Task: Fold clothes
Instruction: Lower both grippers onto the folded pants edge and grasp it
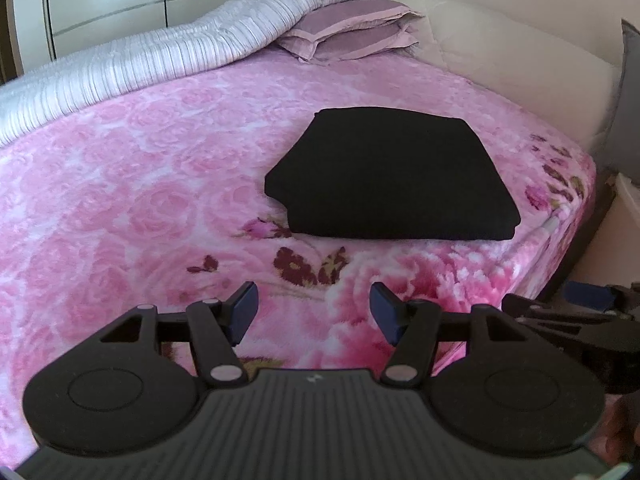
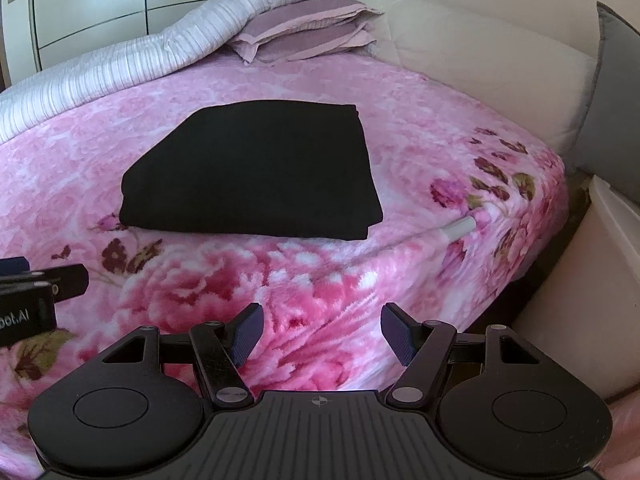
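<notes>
A black garment lies folded into a neat rectangle on the pink floral blanket, near the bed's right corner. It also shows in the right wrist view as the black garment on the blanket. My left gripper is open, held back from the garment above the blanket's near edge, nothing between its blue pads. My right gripper is open too, short of the garment and empty. The two grippers sit side by side.
A rolled grey-white quilt runs along the bed's far side, with mauve pillows and a cream headboard behind. A white tube lies on the blanket by the bed's corner. White furniture stands right of the bed.
</notes>
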Tool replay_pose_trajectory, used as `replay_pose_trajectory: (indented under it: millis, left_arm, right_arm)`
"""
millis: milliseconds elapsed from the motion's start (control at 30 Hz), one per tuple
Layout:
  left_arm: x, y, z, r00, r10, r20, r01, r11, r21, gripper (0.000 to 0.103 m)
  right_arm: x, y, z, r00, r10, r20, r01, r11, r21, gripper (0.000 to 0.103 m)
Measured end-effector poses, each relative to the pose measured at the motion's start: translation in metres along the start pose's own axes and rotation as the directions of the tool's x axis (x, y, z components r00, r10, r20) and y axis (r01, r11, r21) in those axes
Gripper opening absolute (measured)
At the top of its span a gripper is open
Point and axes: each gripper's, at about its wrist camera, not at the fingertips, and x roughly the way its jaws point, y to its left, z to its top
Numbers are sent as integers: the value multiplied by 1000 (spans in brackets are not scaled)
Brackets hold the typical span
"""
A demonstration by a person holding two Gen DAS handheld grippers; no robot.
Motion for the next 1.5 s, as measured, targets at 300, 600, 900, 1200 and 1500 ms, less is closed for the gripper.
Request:
replay_pose_trajectory:
  millis: [300,600,900,1200,1500]
  left_arm:
    - [23,30,21,993,-114,-27,111,989,-95,60]
    - [59,66,42,961,-273,-49,250,928,-277,62]
    - [115,97,66,926,-374,-39,356,906,-230,63]
    - [140,114,97,873,-481,-75,457,864,-212,63]
    - [158,106,142,857,-491,-157,436,852,-289,66]
  right_arm:
    - [23,-64,22,993,115,-2,-114,981,155,69]
    - [49,-140,44,962,270,49,-268,883,384,69]
    - [69,-149,61,910,368,191,-414,778,472,68]
    - [94,-130,107,908,400,123,-406,772,490,68]
    - [112,-134,163,913,407,-15,-356,816,456,69]
